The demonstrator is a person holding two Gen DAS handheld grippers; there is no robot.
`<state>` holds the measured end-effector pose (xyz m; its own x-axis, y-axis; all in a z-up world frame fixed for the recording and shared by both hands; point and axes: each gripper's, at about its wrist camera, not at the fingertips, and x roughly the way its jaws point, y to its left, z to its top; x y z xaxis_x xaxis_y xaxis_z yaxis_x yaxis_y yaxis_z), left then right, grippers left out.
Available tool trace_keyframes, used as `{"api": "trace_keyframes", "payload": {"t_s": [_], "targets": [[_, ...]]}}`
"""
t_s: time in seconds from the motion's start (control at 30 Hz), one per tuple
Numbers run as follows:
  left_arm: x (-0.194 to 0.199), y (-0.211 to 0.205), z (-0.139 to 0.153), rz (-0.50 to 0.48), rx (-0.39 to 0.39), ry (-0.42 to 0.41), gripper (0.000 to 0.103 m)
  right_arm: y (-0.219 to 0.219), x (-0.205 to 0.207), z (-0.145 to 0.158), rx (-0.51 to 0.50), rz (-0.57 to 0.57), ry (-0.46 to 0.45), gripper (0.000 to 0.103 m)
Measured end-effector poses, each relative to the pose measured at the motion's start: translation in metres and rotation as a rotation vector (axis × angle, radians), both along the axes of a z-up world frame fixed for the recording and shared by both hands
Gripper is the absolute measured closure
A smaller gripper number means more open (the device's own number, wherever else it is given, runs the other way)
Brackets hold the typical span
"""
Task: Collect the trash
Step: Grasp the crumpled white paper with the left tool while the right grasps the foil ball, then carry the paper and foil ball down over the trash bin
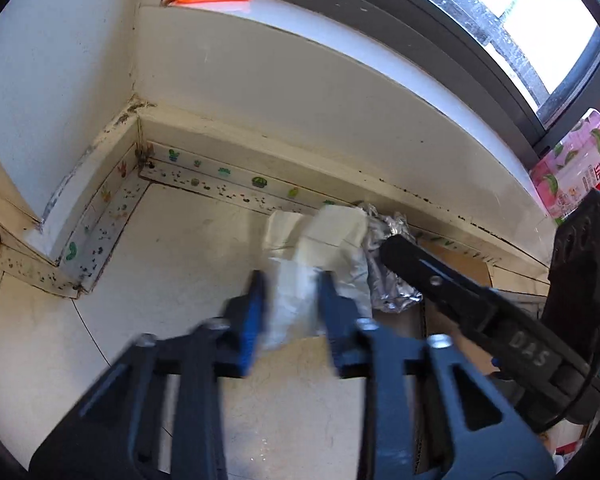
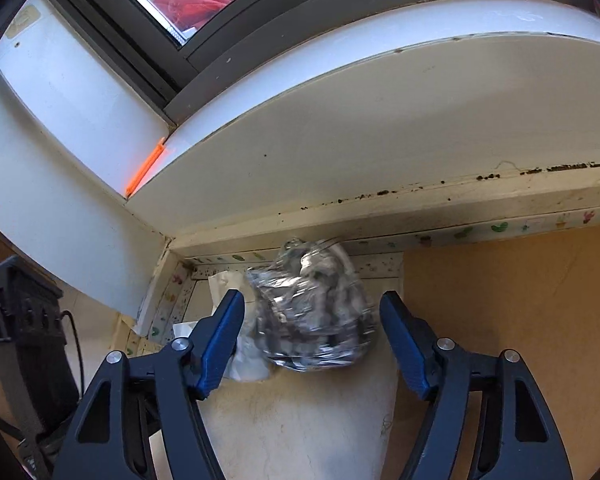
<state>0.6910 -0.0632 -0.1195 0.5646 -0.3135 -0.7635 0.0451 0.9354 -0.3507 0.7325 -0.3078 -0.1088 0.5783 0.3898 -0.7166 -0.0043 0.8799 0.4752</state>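
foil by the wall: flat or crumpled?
Crumpled. The foil is a wrinkled silver wad with irregular creases, lying on the floor between the right gripper's open fingers, beside white paper.

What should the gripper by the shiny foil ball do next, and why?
Probably close the right gripper on the foil ball. The crumpled foil sits on the floor by the wall, between its two fingers, but gaps show on both sides, so it isn't pinched yet. The left gripper already has the white tissue between its fingers, so the foil looks like the piece still to grab.
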Motion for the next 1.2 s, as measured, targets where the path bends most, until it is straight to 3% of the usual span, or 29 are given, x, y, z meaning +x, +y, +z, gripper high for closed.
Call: {"api": "trace_keyframes", "payload": {"t_s": [0.17,0.43,0.67,0.9,1.2], "targets": [[-0.014,-0.009,0.008,0.003,0.095,-0.066,0.093,0.010,0.002,-0.008,-0.029,0.010,-0.013,0.039],[-0.041,-0.010,0.030,0.053,0.180,-0.084,0.094,0.040,-0.009,-0.004,-0.108,0.072,-0.021,0.046],[-0.097,0.015,0.051,0.061,0.237,-0.064,0.094,0.051,-0.041,0.004,-0.069,0.090,-0.006,0.047],[-0.162,0.030,0.069,0.026,0.199,-0.027,0.094,0.048,-0.112,0.037,-0.012,0.111,-0.004,0.047],[-0.300,0.038,0.108,-0.066,0.184,-0.040,0.094,0.044,-0.253,0.099,0.056,0.146,-0.040,0.047]]}}
